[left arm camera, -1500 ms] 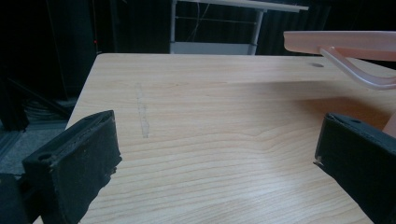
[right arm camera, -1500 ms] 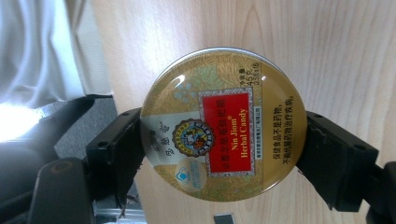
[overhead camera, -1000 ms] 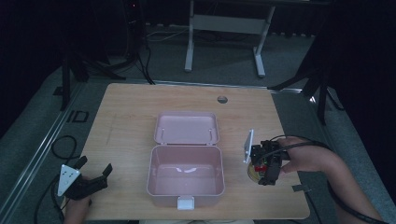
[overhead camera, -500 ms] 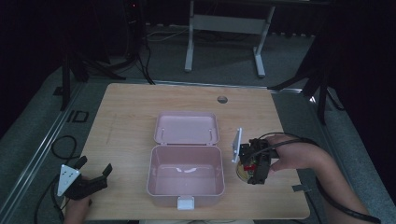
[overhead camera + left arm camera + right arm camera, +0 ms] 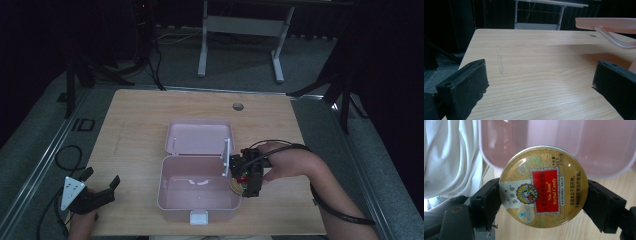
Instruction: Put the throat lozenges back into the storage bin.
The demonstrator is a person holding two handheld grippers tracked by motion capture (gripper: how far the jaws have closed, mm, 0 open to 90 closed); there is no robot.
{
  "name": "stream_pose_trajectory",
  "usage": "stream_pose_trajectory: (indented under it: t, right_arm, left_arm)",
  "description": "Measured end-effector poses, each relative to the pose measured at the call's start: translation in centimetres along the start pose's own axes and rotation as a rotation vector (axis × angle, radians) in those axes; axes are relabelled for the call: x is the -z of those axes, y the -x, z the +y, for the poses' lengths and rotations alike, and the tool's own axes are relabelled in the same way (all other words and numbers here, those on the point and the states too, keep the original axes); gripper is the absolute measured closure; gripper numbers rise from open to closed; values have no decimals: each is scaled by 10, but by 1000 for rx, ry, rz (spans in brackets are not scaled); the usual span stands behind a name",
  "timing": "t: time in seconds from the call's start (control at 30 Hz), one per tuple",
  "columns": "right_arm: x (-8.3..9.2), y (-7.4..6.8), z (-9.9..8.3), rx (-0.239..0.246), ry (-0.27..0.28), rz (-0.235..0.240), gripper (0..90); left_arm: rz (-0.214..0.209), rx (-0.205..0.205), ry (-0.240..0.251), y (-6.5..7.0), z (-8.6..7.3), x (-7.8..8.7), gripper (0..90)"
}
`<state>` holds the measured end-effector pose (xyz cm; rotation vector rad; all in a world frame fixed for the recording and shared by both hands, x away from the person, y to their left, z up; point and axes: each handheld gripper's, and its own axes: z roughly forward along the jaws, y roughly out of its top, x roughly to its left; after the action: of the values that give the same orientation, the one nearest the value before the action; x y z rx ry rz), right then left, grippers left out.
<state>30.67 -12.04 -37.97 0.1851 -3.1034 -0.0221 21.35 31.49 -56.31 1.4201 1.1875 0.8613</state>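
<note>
Pink box [image 5: 197, 192] sits open at the near-middle of the wooden table [image 5: 135, 125], lid [image 5: 199, 137] laid back flat toward the far edge, white latch [image 5: 198, 217] at the near edge. Right gripper [image 5: 239, 184] at the box's right rim, clamped on a round gold candy tin [image 5: 543, 186] with a red label; jaws press its two sides. In the high view the tin [image 5: 237, 184] is right over the box's right rim, partly above the inside; can't tell if it touches the rim. Left gripper [image 5: 100, 182] near the table's near-left corner, jaws spread wide with nothing between them, bare wood under them, well apart from the box.
</note>
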Motion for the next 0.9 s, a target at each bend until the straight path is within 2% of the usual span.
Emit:
stream_pose_trajectory:
  t: [0.23,0.33,0.43,0.9]
  right_arm:
    - [-3,3,22,33,13,-5,200]
    - [-7,6,30,28,41,2,201]
    - [-14,8,36,36,45,5,201]
    - [-54,12,51,58,-4,56,201]
  left_arm:
    - [-3,0,0,0,0,0,3]
    - [-4,2,1,0,0,0,3]
    - [-4,4,2,0,0,0,3]
    - [-6,3,1,-1,0,0,3]
